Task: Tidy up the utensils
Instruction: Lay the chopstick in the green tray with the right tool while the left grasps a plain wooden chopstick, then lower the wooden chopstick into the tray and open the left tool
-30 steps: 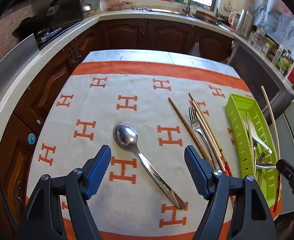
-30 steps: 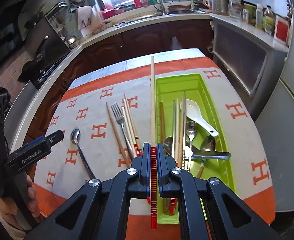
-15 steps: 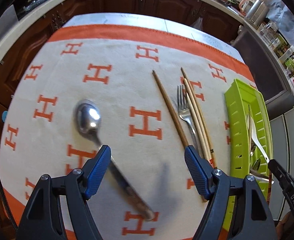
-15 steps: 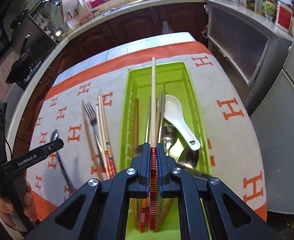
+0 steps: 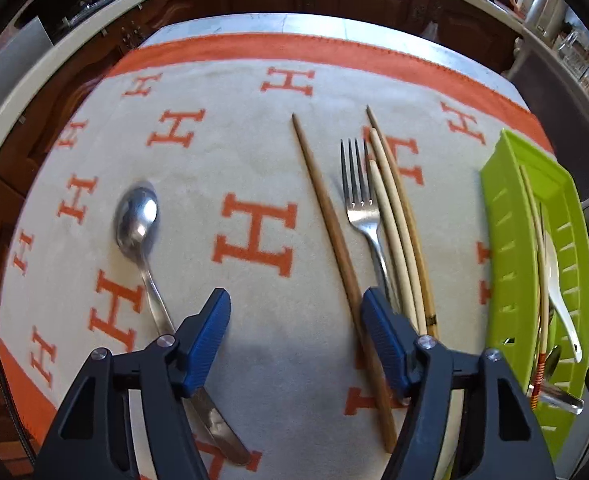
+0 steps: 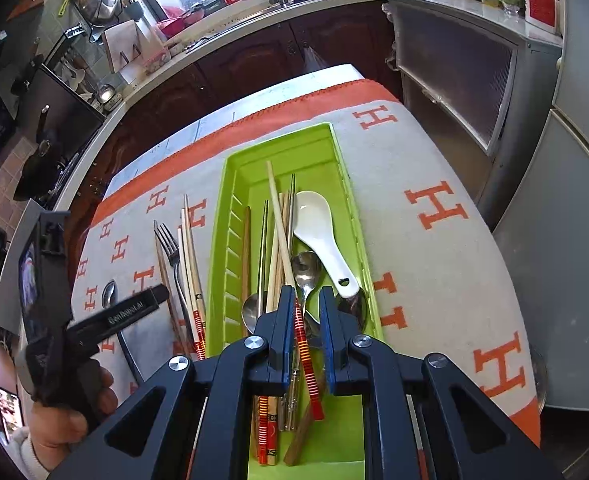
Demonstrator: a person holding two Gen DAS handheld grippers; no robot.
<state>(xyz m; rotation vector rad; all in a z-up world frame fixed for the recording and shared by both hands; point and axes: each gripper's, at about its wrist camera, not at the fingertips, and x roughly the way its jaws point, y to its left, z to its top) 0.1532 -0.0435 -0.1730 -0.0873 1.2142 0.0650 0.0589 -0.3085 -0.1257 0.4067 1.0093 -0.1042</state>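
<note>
My left gripper (image 5: 294, 312) hangs low over the H-patterned cloth (image 5: 254, 152), its jaws wide and closing. A brown chopstick (image 5: 326, 216) runs just inside its right finger. A steel spoon (image 5: 136, 216) lies to the left, its handle passing under the left finger. A fork (image 5: 360, 208) and pale chopsticks (image 5: 394, 232) lie to the right. My right gripper (image 6: 307, 300) is over the green tray (image 6: 354, 216), jaws opening. A pale chopstick with a red-striped end (image 6: 278, 216) lies tilted between them, resting in the tray with a gap to the right pad.
The tray holds a white ceramic spoon (image 6: 318, 224), steel spoons and several chopsticks. A person's hand (image 6: 62, 420) grips the left tool at the table's left edge. Kitchen counters and dark cabinets (image 6: 294, 52) ring the table; a fridge (image 6: 574, 200) stands to the right.
The right gripper sank over the tray and its jaws parted; the striped chopstick now lies tilted in the tray. The left gripper dropped and shifted right, from the spoon toward the brown chopstick.
</note>
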